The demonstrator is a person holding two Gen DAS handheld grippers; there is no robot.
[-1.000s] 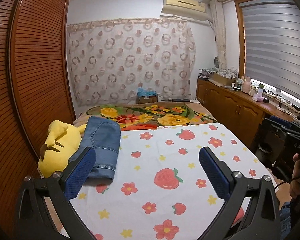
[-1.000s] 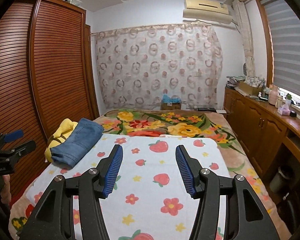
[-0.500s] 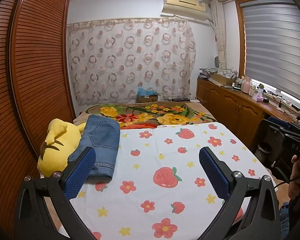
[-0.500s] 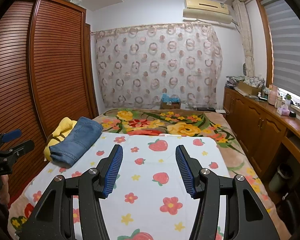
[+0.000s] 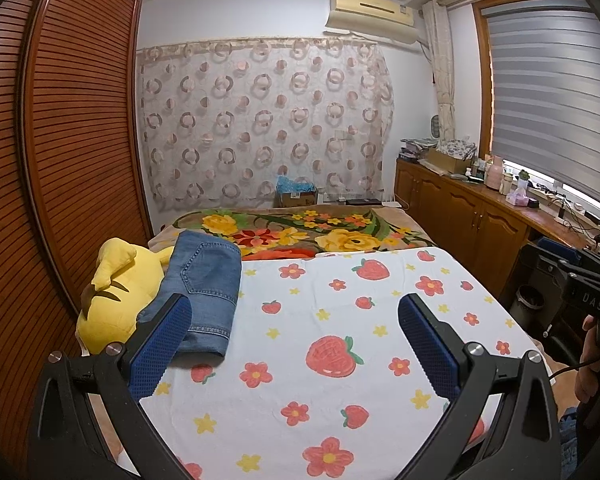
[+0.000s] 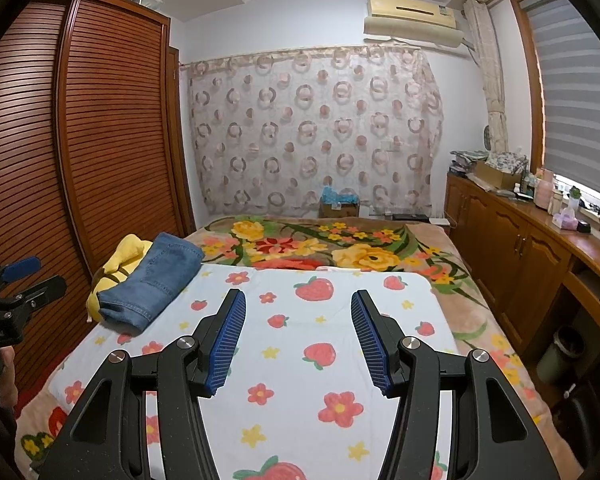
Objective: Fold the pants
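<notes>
— How are the tools seen?
— Left tool (image 5: pixel 294 330) and right tool (image 6: pixel 298 338) are held apart, nothing gripped.
— And the folded jeans (image 5: pixel 204 292)?
— Laid ahead-left of both, against a yellow plush toy (image 5: pixel 112 304).

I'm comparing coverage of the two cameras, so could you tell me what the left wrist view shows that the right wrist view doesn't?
Only the left wrist view shows the plush toy's ear and dark markings clearly. Only the right wrist view shows the cabinet's open shelf and the blanket's right edge. Both show the folded jeans, strawberry sheet and open, empty tongs.
</notes>
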